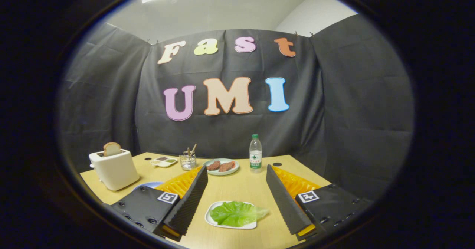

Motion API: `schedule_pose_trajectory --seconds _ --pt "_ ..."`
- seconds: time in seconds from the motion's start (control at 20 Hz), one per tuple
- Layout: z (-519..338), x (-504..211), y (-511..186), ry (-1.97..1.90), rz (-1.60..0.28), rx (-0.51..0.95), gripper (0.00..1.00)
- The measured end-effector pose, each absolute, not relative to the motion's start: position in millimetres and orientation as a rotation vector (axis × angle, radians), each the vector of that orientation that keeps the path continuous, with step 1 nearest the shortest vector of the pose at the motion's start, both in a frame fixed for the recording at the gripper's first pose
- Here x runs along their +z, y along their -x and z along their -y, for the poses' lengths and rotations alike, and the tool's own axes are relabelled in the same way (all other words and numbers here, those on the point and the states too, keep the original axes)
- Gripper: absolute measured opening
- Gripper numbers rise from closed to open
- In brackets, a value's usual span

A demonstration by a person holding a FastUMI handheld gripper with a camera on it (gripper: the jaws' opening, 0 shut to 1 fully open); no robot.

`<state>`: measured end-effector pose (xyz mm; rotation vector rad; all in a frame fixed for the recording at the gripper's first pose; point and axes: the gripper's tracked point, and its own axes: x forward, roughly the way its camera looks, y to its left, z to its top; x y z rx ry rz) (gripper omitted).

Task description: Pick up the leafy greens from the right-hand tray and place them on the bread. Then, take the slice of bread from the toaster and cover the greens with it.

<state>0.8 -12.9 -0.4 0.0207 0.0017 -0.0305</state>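
Observation:
A green lettuce leaf (236, 213) lies on a small white tray (213, 221) on the wooden table, between my two fingers and below them. My gripper (236, 182) is open, held above the table with nothing between its fingers. A white toaster (114, 168) stands to the left beyond the left finger, with a slice of bread (111, 148) sticking up out of its slot. A bluish plate (148, 185) peeks out beside the toaster, mostly hidden behind the left finger; what lies on it cannot be seen.
At the back of the table (237, 186) stand a round plate with two meat pieces (221, 166), a clear water bottle (255, 153), a wire holder with utensils (188, 160) and a small sauce dish (164, 161). Black cloth walls close in behind.

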Motion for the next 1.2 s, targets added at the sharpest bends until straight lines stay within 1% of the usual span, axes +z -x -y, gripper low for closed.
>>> schedule_pose_trajectory --seconds 0.55,1.05,1.2 --pt "20.7 -5.5 1.1 -0.031 -0.014 -0.024 1.00" --pt "49.7 -46.6 -13.9 -0.109 -0.136 -0.033 1.00" --pt "64.1 -69.9 -21.7 -0.139 -0.194 -0.030 0.99"
